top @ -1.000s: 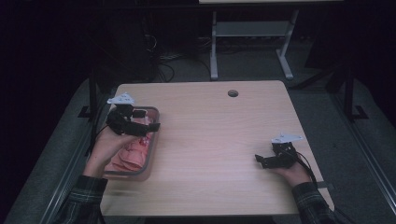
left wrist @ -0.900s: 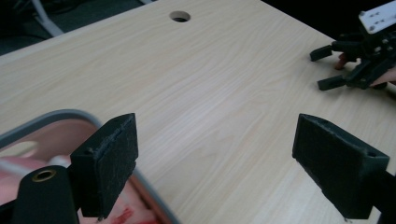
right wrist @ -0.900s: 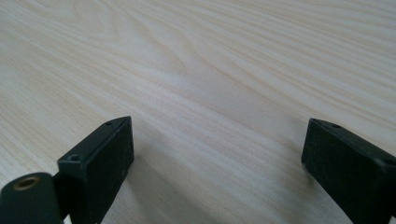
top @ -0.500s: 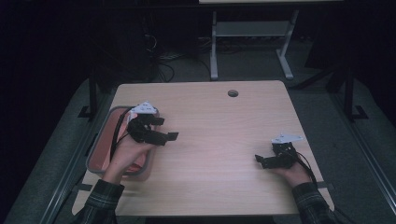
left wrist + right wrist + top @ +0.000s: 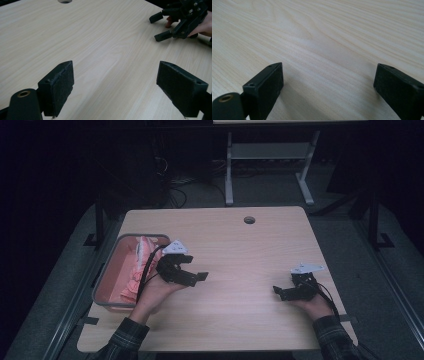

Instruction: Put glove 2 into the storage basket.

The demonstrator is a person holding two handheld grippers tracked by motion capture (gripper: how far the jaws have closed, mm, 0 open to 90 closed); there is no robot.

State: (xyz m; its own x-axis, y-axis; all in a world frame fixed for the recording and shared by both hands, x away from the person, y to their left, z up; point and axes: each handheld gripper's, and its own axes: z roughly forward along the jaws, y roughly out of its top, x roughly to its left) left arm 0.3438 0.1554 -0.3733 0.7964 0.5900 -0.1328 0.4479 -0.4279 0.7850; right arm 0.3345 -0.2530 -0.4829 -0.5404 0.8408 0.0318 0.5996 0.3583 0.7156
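Note:
My left gripper [image 5: 195, 268] hovers over the wooden table [image 5: 240, 250] just right of a pink bin [image 5: 104, 279], open and empty. In the left gripper view its jaws [image 5: 120, 85] stand wide apart above bare wood. Crumpled pink cloth [image 5: 136, 272] lies in the bin. My right gripper [image 5: 279, 293] rests low near the table's front right, open, with nothing between its jaws [image 5: 329, 87]. The right gripper [image 5: 175, 23] is also in the left gripper view at top right, held in a hand.
A round cable hole [image 5: 249, 220] sits near the table's far edge, also in the left gripper view [image 5: 65, 1]. A white desk frame [image 5: 265, 160] and cables stand on the dark floor beyond. Bare wood lies between the grippers.
My left gripper has moved from above the pink bin to the right, out over the table, staying open. The right gripper has not moved.

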